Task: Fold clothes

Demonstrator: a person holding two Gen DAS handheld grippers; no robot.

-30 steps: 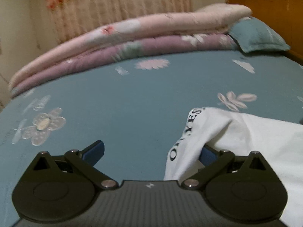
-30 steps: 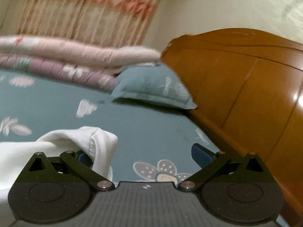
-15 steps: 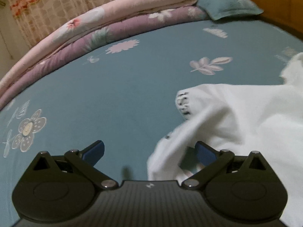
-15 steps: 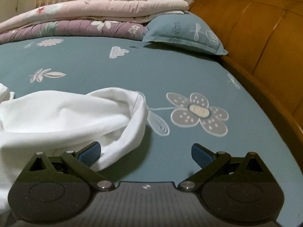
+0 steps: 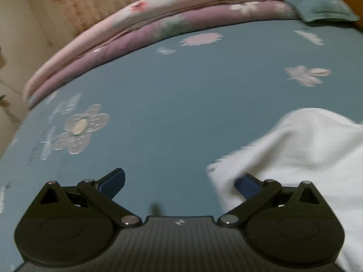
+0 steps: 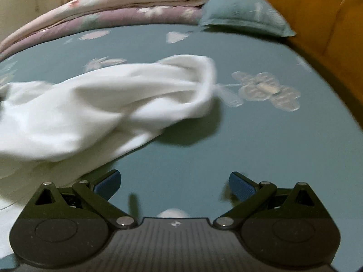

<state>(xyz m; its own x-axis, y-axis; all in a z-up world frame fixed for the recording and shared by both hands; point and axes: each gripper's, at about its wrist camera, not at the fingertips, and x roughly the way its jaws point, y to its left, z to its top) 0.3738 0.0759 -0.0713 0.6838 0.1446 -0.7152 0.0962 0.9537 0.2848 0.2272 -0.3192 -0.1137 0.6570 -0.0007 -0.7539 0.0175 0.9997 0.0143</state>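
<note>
The left hand-held gripper point(image 5: 179, 182) hangs low over the bed point(image 5: 181, 104) with its 2 blue-padded fingers spread wide and nothing between them. The white garment point(image 5: 304, 149) lies crumpled on the teal flowered sheet ahead and to that gripper's right, its near edge draped over the right fingertip point(image 5: 246, 184); the blur there hides whether cloth and pad actually touch. The right hand-held gripper point(image 6: 174, 182) is likewise wide apart and empty above bare sheet. From its view the white garment point(image 6: 109, 104) sits ahead and to the left, a rounded fold bulging forward and casting a shadow on the sheet, while its lower edge runs down just beside the left fingertip point(image 6: 107, 183). Far ahead of both grippers, 2 folded quilts point(image 6: 127, 6), pink on top of purple, are stacked along the bed's far side. A teal pillow point(image 6: 245, 13) lies to their right, against the wooden headboard point(image 6: 317, 20) that rises ahead and to the right of the right gripper.
</note>
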